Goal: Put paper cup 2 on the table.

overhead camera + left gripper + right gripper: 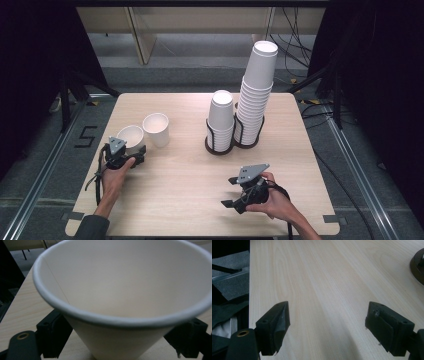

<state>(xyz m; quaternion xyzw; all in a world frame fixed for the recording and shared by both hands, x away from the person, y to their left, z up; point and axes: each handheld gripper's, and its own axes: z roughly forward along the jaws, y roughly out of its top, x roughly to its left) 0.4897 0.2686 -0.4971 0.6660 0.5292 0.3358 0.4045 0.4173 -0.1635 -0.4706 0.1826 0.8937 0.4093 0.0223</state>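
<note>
At the pale wooden bench (190, 165), I have the left tool (124, 154) set around a white paper cup (130, 136) near the bench's left edge, its jaws standing either side of the cup's tapering wall; from the left gripper view the cup (125, 290) sits between them, though I cannot tell whether the pads actually press the paper. The cup stands upright and open-mouthed, with a rolled rim, a faint seam running down the inner wall and a plain, empty interior. A second white cup (156, 129) stands just beside it, farther from me. My reading is that a cup like this is very light and thin-walled: it will crush or go oval under a hard squeeze, slide easily on the smooth wood, and tip if nudged high up. The soundest hold, I judge, is across the wall a little below the stiff rim, with gentle pressure, since the rim resists pinching better than the bare wall. My right tool (245, 192) rests low over the near right part of the bench with its jaws spread wide and nothing between them; the right gripper view shows bare wood grain ahead. Toward the far side, well apart from both tools, a short stack of cups (220, 120) and a tall stack (256, 95) stand inverted in a black double holder (220, 146).
</note>
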